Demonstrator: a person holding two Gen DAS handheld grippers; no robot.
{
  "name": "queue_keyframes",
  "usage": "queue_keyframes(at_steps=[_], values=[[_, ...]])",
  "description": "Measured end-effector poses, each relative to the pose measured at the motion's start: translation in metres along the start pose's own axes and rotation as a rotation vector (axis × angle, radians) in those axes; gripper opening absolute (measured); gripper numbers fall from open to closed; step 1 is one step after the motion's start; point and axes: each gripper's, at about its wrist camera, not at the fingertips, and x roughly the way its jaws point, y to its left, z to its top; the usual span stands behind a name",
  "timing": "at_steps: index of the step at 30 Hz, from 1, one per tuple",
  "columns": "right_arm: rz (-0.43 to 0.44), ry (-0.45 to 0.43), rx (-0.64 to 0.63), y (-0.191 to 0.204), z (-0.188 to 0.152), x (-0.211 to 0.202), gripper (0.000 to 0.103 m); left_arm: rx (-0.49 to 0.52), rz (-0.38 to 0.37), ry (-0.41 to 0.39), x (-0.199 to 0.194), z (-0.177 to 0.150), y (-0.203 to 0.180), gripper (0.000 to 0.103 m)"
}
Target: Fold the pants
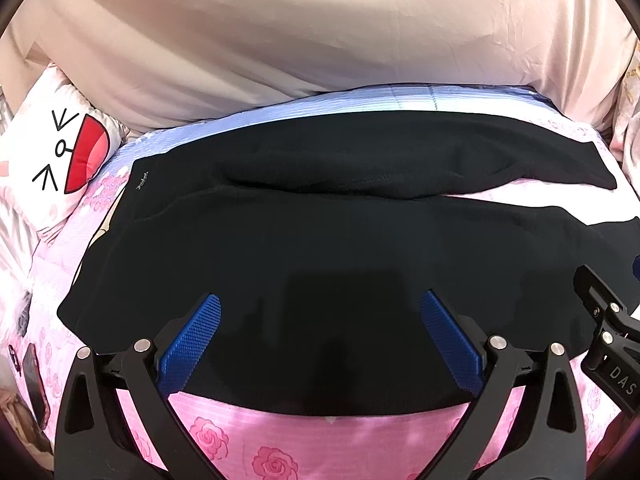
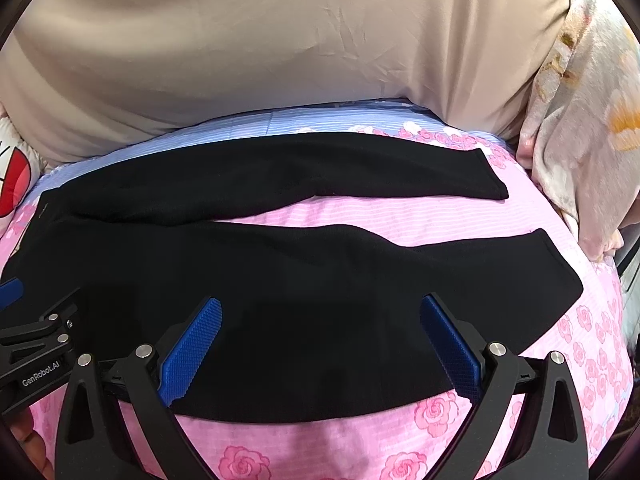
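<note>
Black pants (image 1: 320, 232) lie flat across a pink rose-print bed sheet (image 1: 240, 440), waist at the left, both legs stretching to the right. The far leg (image 2: 320, 168) and near leg (image 2: 360, 272) part towards their hems. My left gripper (image 1: 320, 304) hovers open over the near edge of the waist and thigh part, blue pads (image 1: 192, 344) wide apart, nothing between them. My right gripper (image 2: 320, 308) stands open over the near leg, nothing held. Each gripper shows at the edge of the other's view.
A beige cover (image 1: 320, 32) rises behind the pants. A white cartoon pillow (image 1: 60, 160) lies at the left. A dark phone (image 1: 36, 388) rests on the sheet near the left edge. Floral bedding (image 2: 580, 120) is bunched at the right.
</note>
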Motion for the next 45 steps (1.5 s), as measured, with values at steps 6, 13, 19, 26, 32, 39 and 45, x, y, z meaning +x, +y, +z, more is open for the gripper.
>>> queue_keyframes(at_steps=[6, 13, 19, 26, 32, 39, 45], values=[[0.004, -0.001, 0.000, 0.001, -0.001, -0.001, 0.098, -0.004, 0.004, 0.002, 0.000, 0.000, 0.000, 0.098], [0.002, -0.006, 0.007, 0.001, -0.003, -0.003, 0.098, 0.003, 0.002, -0.006, -0.003, -0.002, -0.002, 0.098], [0.005, -0.008, 0.006, 0.001, -0.004, -0.004, 0.098, -0.001, 0.006, -0.020, -0.002, -0.002, -0.001, 0.098], [0.007, 0.002, 0.003, 0.001, -0.005, 0.000, 0.098, 0.004, 0.022, -0.042, -0.002, -0.004, -0.002, 0.098], [0.007, 0.014, 0.004, 0.000, -0.003, 0.007, 0.098, 0.011, 0.026, -0.020, 0.005, -0.004, -0.004, 0.098], [0.028, 0.007, 0.007, -0.028, 0.019, 0.024, 0.098, 0.006, 0.015, 0.002, 0.013, 0.001, -0.007, 0.098], [0.020, -0.048, 0.087, -0.130, 0.091, 0.080, 0.098, 0.020, 0.024, 0.053, 0.025, 0.009, -0.009, 0.098]])
